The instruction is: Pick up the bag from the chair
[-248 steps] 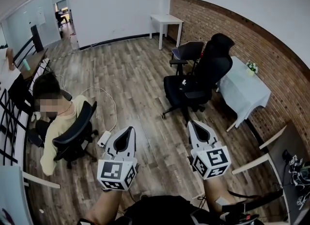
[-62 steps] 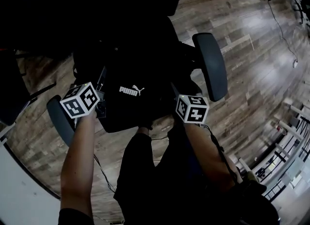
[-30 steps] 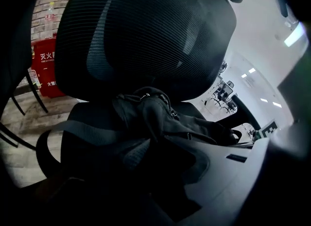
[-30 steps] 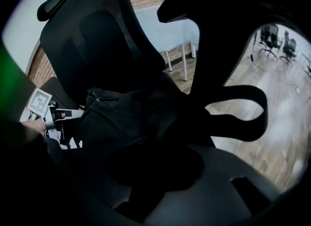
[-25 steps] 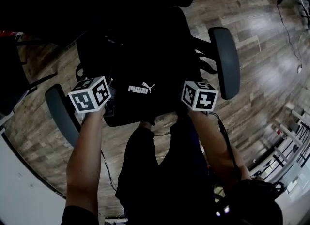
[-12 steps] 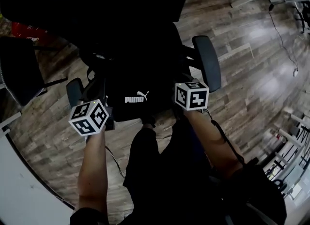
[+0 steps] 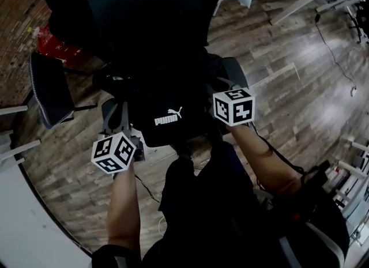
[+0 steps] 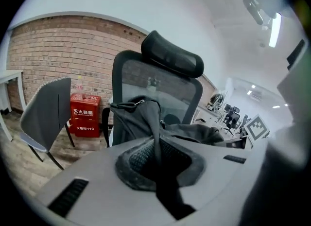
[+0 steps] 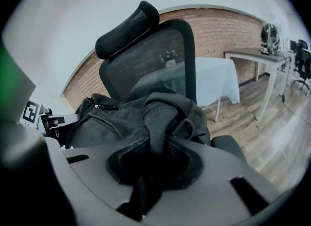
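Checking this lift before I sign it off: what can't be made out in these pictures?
Head view: whether the bag is clear of the chair seat; black on black, and the bag covers it.
Head view: the fingers of the left gripper and right gripper, under their marker cubes and the bag.
Left gripper view: the bag's underside, behind the gripper's own body.
Right gripper view: the things on the far desk, too small.

Red box [image 8: 85, 115], white-draped table [image 9: 218, 86], brick wall [image 9: 218, 30]
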### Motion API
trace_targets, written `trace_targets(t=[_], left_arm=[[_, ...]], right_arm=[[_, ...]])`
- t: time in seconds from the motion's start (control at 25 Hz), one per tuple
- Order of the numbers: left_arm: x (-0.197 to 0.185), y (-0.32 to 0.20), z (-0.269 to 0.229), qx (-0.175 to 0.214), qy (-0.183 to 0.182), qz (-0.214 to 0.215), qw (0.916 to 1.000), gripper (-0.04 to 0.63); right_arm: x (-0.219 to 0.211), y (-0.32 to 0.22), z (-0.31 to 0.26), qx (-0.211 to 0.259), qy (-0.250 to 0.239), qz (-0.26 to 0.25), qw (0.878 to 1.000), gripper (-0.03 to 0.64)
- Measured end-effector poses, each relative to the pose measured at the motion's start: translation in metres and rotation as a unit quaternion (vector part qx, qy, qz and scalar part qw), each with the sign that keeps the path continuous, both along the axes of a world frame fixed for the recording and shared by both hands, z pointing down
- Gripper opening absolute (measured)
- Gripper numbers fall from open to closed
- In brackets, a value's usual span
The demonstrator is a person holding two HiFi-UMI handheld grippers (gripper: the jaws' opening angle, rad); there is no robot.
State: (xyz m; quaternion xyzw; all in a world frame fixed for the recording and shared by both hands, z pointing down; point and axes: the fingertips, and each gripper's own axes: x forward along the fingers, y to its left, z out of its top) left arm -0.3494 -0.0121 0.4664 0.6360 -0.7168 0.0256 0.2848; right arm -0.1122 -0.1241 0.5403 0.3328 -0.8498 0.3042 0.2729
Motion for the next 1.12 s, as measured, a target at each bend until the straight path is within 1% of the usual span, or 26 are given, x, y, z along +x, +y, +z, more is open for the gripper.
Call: trace_targets(t=[0.12, 0.24, 0.4, 0.48, 0.56, 0.68, 0.8, 0.96, 1.12], left_arm=[[0.001, 0.003, -0.031, 0.027, -0.002, -0.017, 0.9995, 0.031], [0.006, 0.010, -0.062, 0.050, -0.010, -0.026, 0.9984, 0.031], [0.017, 0.012, -0.101, 0.083, -0.024, -0.040, 0.9954, 0.031], [0.027, 0.015, -0.115, 0.093, -0.017, -0.051, 0.9942, 0.031], [0.035, 0.018, -0.130, 0.104, -0.016, -0.055, 0.9930, 0.031], [0.035, 0.025, -0.154, 0.124, -0.037, -0.054, 0.9901, 0.031], [0.040, 0.024, -0.173, 0.144, -0.053, -0.050, 0.9869, 0.031], [0.048, 0.030, -0.200, 0.167, -0.097, -0.035, 0.9805, 0.031], [0.055, 0.032, -0.223, 0.191, -0.105, -0.033, 0.9753, 0.031]], right_arm=[[-0.003, -0.009, -0.036, 0.028, -0.007, -0.011, 1.000, 0.066], [-0.003, -0.012, -0.072, 0.052, -0.020, -0.024, 0.998, 0.066], [0.000, -0.025, -0.122, 0.095, -0.033, -0.049, 0.994, 0.066], [0.009, -0.025, -0.139, 0.108, -0.040, -0.058, 0.992, 0.066], [0.017, -0.022, -0.154, 0.117, -0.047, -0.055, 0.990, 0.066], [0.012, -0.023, -0.179, 0.134, -0.059, -0.051, 0.988, 0.066], [0.017, -0.024, -0.206, 0.166, -0.060, -0.047, 0.983, 0.066], [0.024, -0.017, -0.227, 0.185, -0.075, -0.048, 0.979, 0.066], [0.030, -0.018, -0.253, 0.214, -0.079, -0.046, 0.973, 0.066]])
